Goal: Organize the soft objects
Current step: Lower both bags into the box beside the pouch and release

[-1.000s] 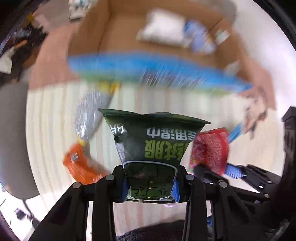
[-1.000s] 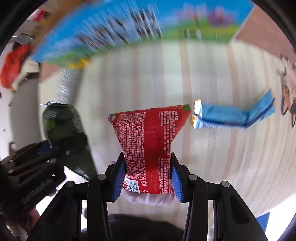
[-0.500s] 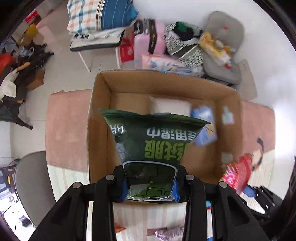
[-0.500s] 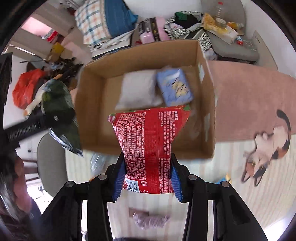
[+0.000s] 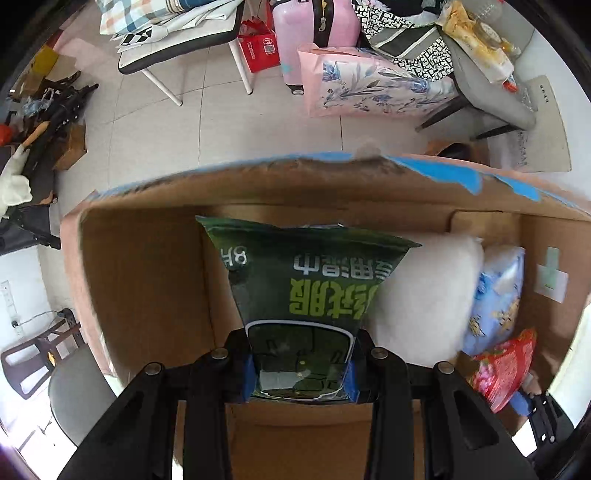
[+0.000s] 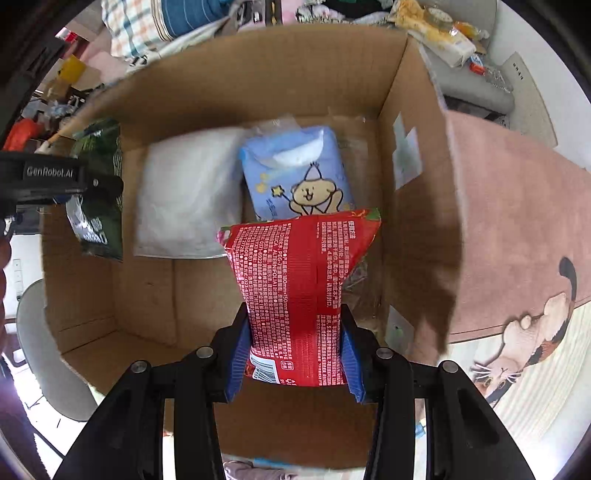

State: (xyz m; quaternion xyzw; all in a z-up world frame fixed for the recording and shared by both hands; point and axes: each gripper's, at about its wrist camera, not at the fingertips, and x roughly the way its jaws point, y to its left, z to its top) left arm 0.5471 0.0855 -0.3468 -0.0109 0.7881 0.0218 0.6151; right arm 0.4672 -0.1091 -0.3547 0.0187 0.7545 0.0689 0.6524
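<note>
My left gripper (image 5: 299,369) is shut on a dark green soft pack (image 5: 306,284) and holds it over the left part of an open cardboard box (image 5: 140,280). My right gripper (image 6: 295,360) is shut on a red soft pack (image 6: 299,288) and holds it over the box (image 6: 258,85), near its right wall. Inside the box lie a white pillow-like pack (image 6: 188,199) and a blue pack with a bear print (image 6: 299,173). The green pack (image 6: 98,199) and the left gripper also show at the left in the right wrist view. The red pack (image 5: 506,369) shows at the lower right in the left wrist view.
The box stands on a pink rug (image 6: 517,229) with a cat picture. Beyond it are a folding chair (image 5: 177,51), a pink suitcase (image 5: 317,33), a pink floral bag (image 5: 369,85) and a grey seat (image 5: 487,85). A grey stool (image 5: 77,402) stands at the left.
Both grippers have moved forward and down from above the striped floor to over and into the box, each still holding its pack. The box now fills both views.
</note>
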